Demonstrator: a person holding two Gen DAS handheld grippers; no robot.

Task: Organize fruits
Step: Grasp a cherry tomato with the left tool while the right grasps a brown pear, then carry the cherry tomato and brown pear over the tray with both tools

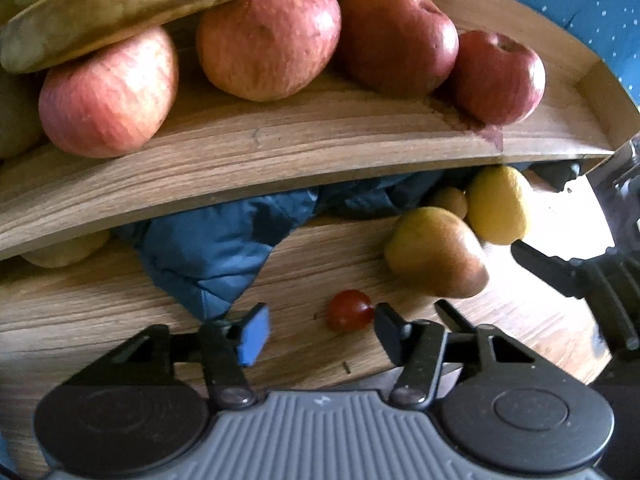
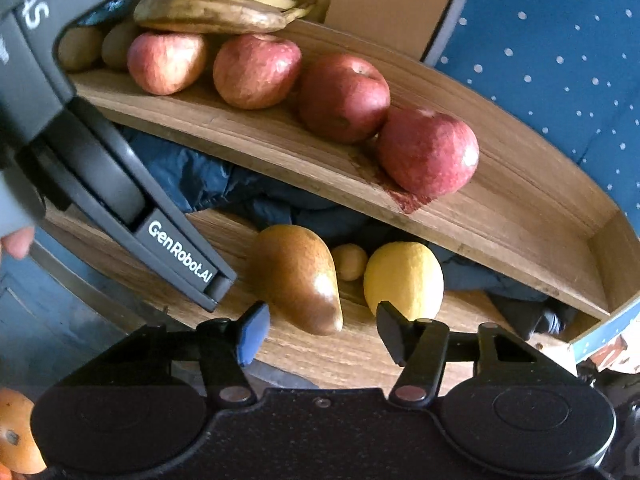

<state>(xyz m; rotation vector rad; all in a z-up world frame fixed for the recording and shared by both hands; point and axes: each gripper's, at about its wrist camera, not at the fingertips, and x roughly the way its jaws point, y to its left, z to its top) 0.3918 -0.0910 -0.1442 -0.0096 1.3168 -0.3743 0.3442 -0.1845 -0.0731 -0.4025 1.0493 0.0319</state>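
Left hand-held gripper (image 1: 320, 326): jaws apart, tomato (image 1: 349, 310) on the lower shelf (image 1: 120, 312) against one pad, unclamped; it wanted centring, then a soft squeeze. Right hand-held gripper (image 2: 322, 330): jaws apart around the pear (image 2: 298, 276), ungripped.

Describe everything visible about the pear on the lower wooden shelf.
The pear is yellow-green blushing to glossy russet brown, smooth-skinned and whole as far as shown. It lies on its side on the lower wooden shelf, under the shelf of apples. A lemon sits just to its right and a small round yellow fruit behind it; contact is unclear. It lies beyond the right gripper, whose pads are not pressing on it.
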